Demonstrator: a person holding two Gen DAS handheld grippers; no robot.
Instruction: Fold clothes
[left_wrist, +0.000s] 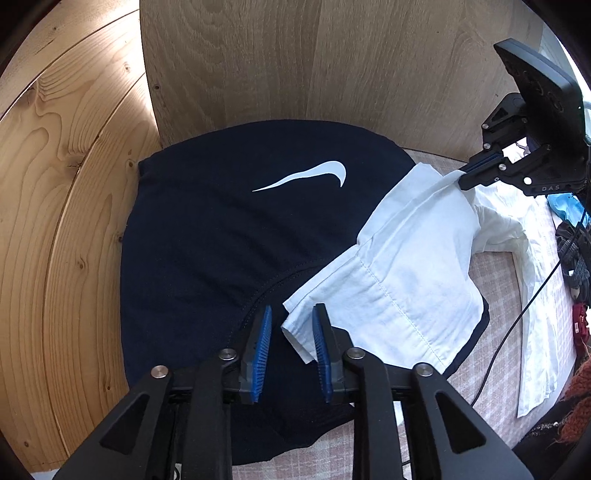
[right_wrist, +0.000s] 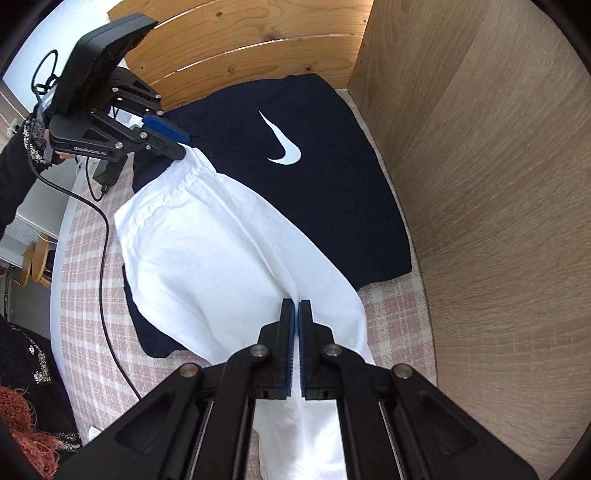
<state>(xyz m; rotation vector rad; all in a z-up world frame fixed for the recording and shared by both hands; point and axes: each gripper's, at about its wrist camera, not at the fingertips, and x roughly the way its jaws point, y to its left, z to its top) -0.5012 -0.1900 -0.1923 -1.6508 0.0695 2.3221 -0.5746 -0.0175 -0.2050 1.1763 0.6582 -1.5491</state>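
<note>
A white garment (left_wrist: 413, 266) lies stretched across a dark navy shirt (left_wrist: 221, 236) with a white swoosh; both also show in the right wrist view, the white garment (right_wrist: 207, 251) over the navy shirt (right_wrist: 332, 192). My left gripper (left_wrist: 291, 332) is open, its blue pads on either side of a white corner. It also shows in the right wrist view (right_wrist: 181, 147) at the garment's far end. My right gripper (right_wrist: 297, 314) is shut on a fold of the white garment. In the left wrist view it (left_wrist: 465, 173) pinches the cloth at the far end.
The clothes lie on a pink checked bedcover (right_wrist: 85, 258). Wooden slats (left_wrist: 66, 221) and a wooden panel (right_wrist: 498, 184) wall in the corner. A black cable (right_wrist: 107, 236) crosses the cover. Dark and rust knitted clothes (right_wrist: 29, 406) lie at the edge.
</note>
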